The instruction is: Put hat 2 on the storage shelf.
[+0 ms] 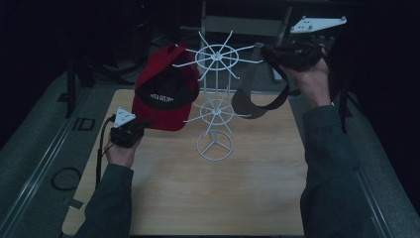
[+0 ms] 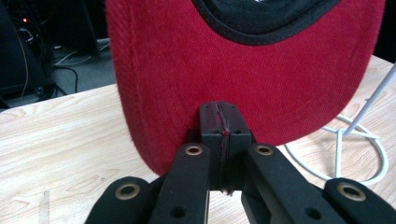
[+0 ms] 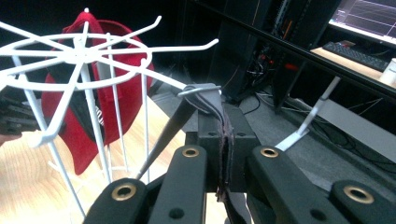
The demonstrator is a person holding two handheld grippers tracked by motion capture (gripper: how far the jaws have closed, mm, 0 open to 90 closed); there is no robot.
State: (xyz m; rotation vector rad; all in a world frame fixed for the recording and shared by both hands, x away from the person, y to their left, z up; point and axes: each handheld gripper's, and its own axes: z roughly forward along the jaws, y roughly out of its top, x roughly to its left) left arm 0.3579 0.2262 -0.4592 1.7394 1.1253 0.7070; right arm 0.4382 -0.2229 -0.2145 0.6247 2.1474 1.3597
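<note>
At the lower left of the table, the left gripper (image 1: 130,130) has its jaws pressed together on the brim edge of the red cap (image 1: 163,94); the left gripper view shows the red brim (image 2: 233,74) pinched between the two black jaws. The cap hangs against the left side of the white wire rack (image 1: 216,99), its black-lined inside with white lettering facing the person, its brim pointing down toward the table (image 1: 218,188).

Up at the right, the right gripper (image 1: 292,55) is raised level with the rack's upper ring. Its jaws are closed on the strap of a grey visor (image 1: 250,101); the right gripper view shows the grey strap (image 3: 205,100) clamped between the jaws, with a metal buckle at its top just beside the tip of one rack prong. The visor's brim hangs below, near the rack's lower ring.

The rack stands upright on a round wire base at the middle of the wooden table. Its two tiers of radiating prongs serve as the holder: the red cap is on the left side, the visor hangs at the right.
</note>
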